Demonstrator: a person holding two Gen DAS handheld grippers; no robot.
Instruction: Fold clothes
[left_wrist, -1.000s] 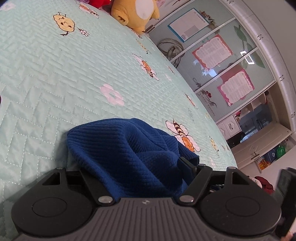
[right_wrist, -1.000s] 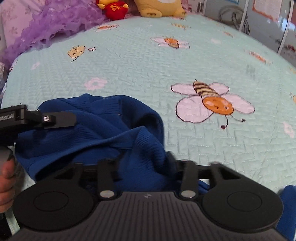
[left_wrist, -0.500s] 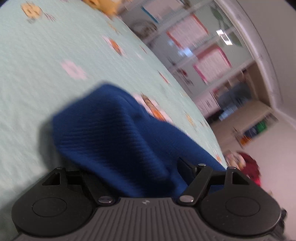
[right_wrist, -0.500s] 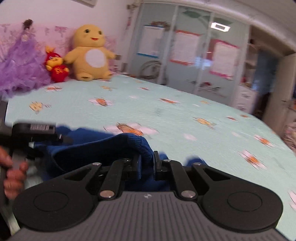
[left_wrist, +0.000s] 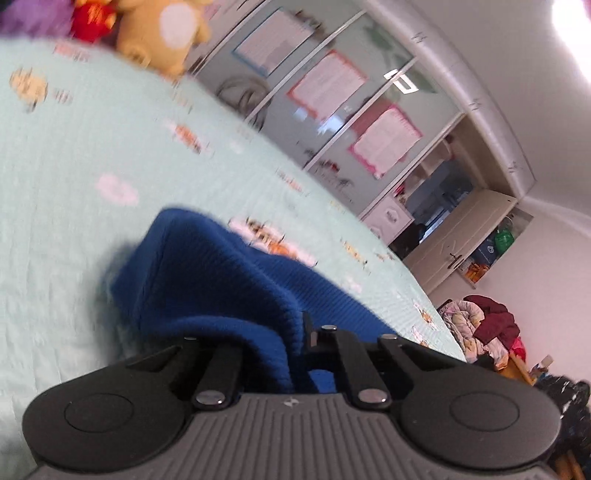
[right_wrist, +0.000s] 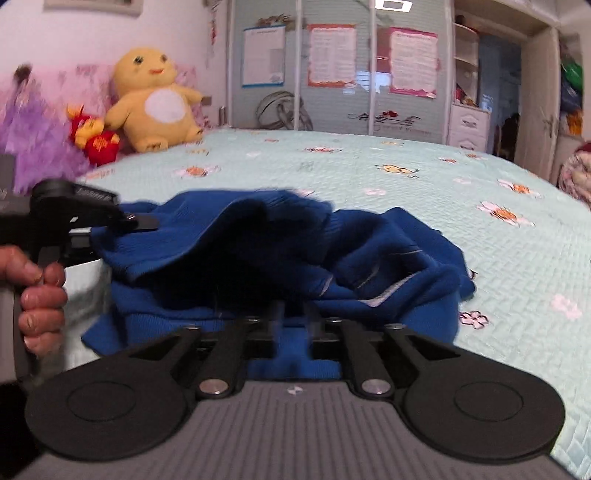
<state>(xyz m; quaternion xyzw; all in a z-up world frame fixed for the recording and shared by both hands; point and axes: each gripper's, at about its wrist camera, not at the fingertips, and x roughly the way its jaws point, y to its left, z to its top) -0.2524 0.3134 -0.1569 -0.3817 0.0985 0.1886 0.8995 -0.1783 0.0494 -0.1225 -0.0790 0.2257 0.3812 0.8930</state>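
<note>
A dark blue knit sweater (right_wrist: 280, 243) lies bunched on the pale green quilted bed (right_wrist: 424, 184), lifted at two edges. My left gripper (left_wrist: 295, 332) is shut on a thick fold of the sweater (left_wrist: 221, 280), which drapes over its fingers. In the right wrist view the left gripper (right_wrist: 140, 221) shows at the left, held by a person's hand (right_wrist: 40, 291), pinching the sweater's left edge. My right gripper (right_wrist: 293, 314) is shut on the sweater's near hem, its fingertips buried in cloth.
A yellow plush toy (right_wrist: 155, 99) and a red one (right_wrist: 96, 136) sit at the bed's head beside purple frilly fabric (right_wrist: 33, 136). Mirrored wardrobe doors (right_wrist: 332, 74) stand behind the bed. A pile of clothes (left_wrist: 480, 325) lies beyond the bed's right edge.
Both grippers have lifted and tilted up from the bed, raising the sweater with them. The right gripper went from open around the cloth to shut on it.
</note>
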